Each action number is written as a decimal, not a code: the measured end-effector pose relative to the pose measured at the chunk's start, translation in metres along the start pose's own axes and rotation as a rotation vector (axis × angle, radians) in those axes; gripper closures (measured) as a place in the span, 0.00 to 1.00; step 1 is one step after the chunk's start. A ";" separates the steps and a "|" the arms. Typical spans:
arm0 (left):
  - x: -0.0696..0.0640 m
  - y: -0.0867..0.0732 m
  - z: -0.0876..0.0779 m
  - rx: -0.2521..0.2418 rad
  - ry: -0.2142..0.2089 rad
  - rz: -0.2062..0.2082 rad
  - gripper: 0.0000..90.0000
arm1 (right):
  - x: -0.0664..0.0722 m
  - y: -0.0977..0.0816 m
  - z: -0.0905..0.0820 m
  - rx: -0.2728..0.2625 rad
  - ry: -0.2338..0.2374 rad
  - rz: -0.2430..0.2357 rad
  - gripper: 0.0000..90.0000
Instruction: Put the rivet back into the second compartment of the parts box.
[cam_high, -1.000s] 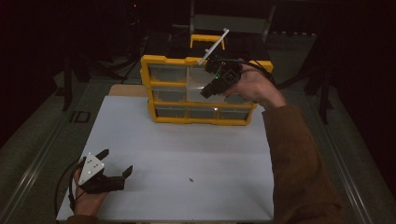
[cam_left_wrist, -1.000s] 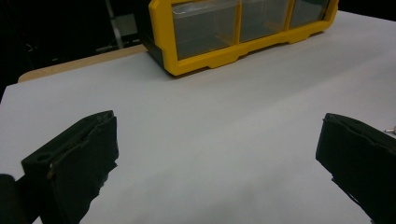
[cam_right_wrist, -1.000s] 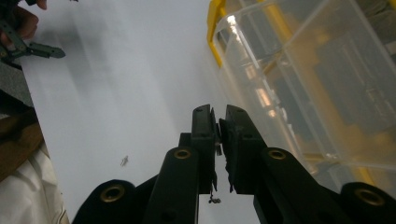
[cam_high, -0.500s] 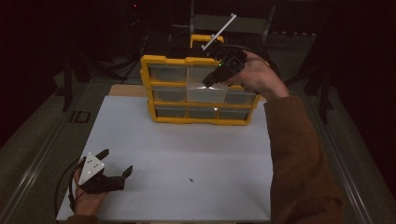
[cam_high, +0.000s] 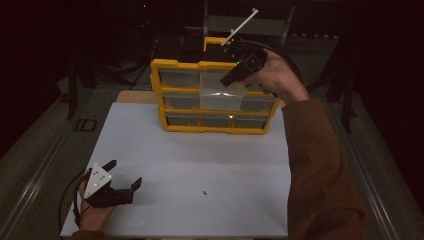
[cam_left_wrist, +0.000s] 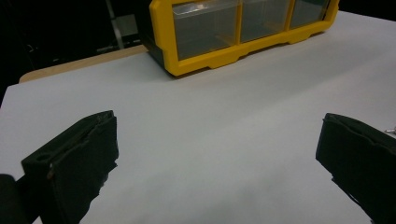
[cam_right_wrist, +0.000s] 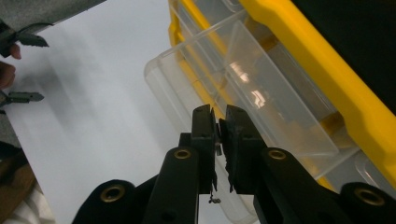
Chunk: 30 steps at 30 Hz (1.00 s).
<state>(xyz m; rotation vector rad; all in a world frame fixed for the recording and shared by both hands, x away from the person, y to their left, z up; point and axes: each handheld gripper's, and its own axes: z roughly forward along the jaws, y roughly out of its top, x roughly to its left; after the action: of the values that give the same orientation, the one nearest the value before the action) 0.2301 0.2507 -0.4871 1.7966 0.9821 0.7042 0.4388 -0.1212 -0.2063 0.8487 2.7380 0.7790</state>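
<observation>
A yellow drawer cabinet (cam_high: 215, 128) stands at the back of the white board (cam_high: 200, 160). Its clear top middle drawer (cam_high: 220, 95) is pulled out. My right gripper (cam_high: 224, 82) hovers over that drawer, pointing down into it. In the right gripper view its jaws (cam_right_wrist: 217, 114) are shut, pinching a tiny grey piece (cam_right_wrist: 218, 149) too small to identify, above the open drawer (cam_right_wrist: 261, 98). My left gripper (cam_high: 125, 172) rests at the board's near left corner, jaws wide open with nothing between them (cam_left_wrist: 219, 140).
A small dark speck (cam_high: 204, 192) lies on the board near the front. The cabinet's other clear drawers (cam_left_wrist: 205, 25) are pushed in. The surroundings beyond the board are dark, with grey rails along both sides.
My right gripper has risen and drifted slightly back over the open drawer, jaws still shut. The left gripper has not moved.
</observation>
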 end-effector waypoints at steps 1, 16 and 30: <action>0.000 0.000 0.000 0.001 0.000 0.000 0.00 | -0.001 0.000 0.000 -0.002 -0.001 0.002 0.92; 0.000 0.000 0.000 -0.001 -0.002 -0.002 0.00 | -0.008 -0.001 0.003 0.017 -0.035 0.036 0.92; 0.000 0.000 0.000 0.002 0.000 0.000 0.00 | -0.012 -0.006 0.002 0.026 -0.046 0.045 0.91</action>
<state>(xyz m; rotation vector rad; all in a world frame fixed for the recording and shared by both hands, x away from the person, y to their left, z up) 0.2304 0.2507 -0.4873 1.7989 0.9829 0.7029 0.4466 -0.1308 -0.2112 0.9245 2.7038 0.7242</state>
